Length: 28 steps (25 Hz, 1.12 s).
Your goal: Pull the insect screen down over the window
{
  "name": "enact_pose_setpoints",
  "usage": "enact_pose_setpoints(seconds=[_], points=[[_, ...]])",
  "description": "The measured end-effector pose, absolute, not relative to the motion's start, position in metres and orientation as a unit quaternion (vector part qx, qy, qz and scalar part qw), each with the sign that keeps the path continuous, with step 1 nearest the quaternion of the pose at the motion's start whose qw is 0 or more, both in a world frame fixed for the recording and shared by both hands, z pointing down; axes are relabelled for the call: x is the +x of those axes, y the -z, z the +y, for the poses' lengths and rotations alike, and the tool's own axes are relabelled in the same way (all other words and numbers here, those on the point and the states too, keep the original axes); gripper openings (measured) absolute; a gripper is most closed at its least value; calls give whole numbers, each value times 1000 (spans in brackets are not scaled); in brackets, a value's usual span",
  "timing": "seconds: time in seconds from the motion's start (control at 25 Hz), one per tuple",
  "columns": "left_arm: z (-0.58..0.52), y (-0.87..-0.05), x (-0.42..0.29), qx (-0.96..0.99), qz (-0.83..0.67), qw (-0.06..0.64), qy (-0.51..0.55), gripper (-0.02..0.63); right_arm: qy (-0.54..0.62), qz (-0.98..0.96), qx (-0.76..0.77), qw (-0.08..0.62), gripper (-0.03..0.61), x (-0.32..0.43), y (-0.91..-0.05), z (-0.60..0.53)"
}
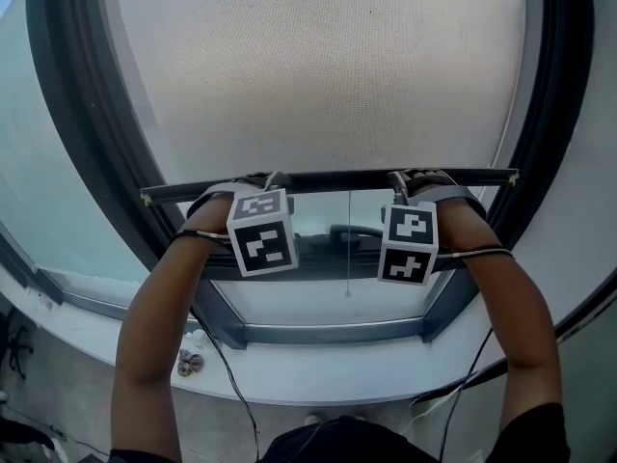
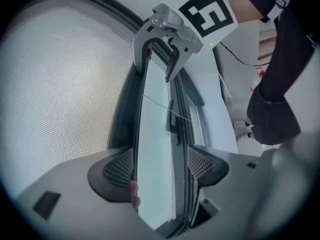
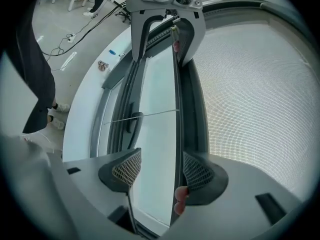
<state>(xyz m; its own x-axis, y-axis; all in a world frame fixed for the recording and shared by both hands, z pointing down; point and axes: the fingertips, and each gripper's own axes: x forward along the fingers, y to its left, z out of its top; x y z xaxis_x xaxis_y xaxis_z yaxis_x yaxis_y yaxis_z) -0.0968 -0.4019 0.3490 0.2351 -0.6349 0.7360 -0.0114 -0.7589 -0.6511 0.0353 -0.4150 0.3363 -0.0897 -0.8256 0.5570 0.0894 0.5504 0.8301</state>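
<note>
A person stands at a window, seen from above, arms raised to a half-lowered insect screen (image 1: pixel 318 66). The screen is pale grey fine mesh and covers the upper part of the opening from left edge to right edge. Its dark, slim bottom bar (image 1: pixel 328 179) runs level across the window, well above the bottom edge of the window frame (image 1: pixel 333 334). Bare glass shows between the two. A thin pull cord (image 1: pixel 348 249) hangs from the middle of the bar.

The step in hand looks like the pull itself, judged partway done. Both grippers sit on the bar, one each side of the cord. The left gripper (image 2: pixel 161 155) has its jaws wide apart, and the bar runs along the mesh-side jaw. The right gripper (image 3: pixel 161 156) is likewise spread, with the bar against its mesh-side jaw. Neither claw clamps anything; both seem to hook over the bar.

The next move likely calls for drawing both grippers down together at an even rate, keeping the bar level, until it meets the frame's bottom edge above the white sill (image 1: pixel 318 379). With the jaws unclamped, the bar could slip free.
</note>
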Motion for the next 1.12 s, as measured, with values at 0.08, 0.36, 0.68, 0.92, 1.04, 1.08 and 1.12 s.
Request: enact_pose_setpoints(seconds=[0.08,0.36,0.68,0.92,1.04,1.08,1.12], points=[[-402,-353,-97,-738,219,270,578,342,375,-636,290,608,267,35,-341,-415],[-394,-370,-96,-743,208,262,580,342,360,-642,282,615,267,37,-358,-408],[-392,-426,-96,-748,193,232,591,342,342,-655,255,623,267,37,-414,-406],[-393,-421,-95,-749,196,229,590,342,338,-663,257,617,267,36,-409,-407],[-393,-430,-95,-753,189,221,590,342,325,-679,252,608,267,34,-418,-407],[-393,-436,-96,-755,185,216,591,342,318,-685,247,607,267,33,-423,-406],[-392,-443,-97,-757,180,209,593,342,310,-691,240,608,267,32,-429,-405]])
